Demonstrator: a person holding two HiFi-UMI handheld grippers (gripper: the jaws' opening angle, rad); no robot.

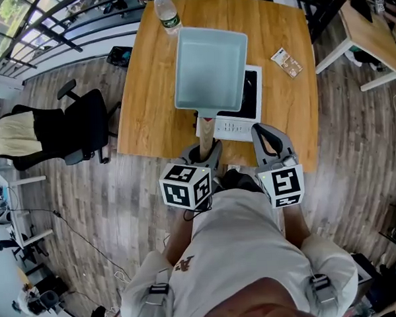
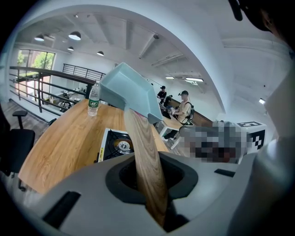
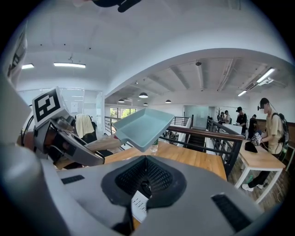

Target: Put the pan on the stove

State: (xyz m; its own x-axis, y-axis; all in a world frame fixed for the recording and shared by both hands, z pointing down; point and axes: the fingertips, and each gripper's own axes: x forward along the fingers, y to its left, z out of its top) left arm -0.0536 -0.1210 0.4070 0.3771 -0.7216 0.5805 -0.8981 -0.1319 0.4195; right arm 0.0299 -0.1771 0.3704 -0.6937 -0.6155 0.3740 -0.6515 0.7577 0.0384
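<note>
A pale blue square pan [image 1: 210,69] with a wooden handle [image 1: 206,137] hangs in the air above the white single-burner stove [image 1: 250,109] on the wooden table [image 1: 148,91]. My left gripper [image 1: 206,151] is shut on the handle's near end. In the left gripper view the handle [image 2: 145,156] runs up from between the jaws to the tilted pan [image 2: 126,90], with the stove [image 2: 117,145] below it. My right gripper [image 1: 266,136] sits at the table's near edge, right of the handle, its jaws together and holding nothing. The right gripper view shows the pan [image 3: 145,125] to its left.
A water bottle [image 1: 167,13] stands at the table's far edge, beyond the pan. A small packet [image 1: 286,62] lies right of the stove. A black office chair [image 1: 71,131] stands left of the table, and another table [image 1: 370,39] is at the right. People stand in the background.
</note>
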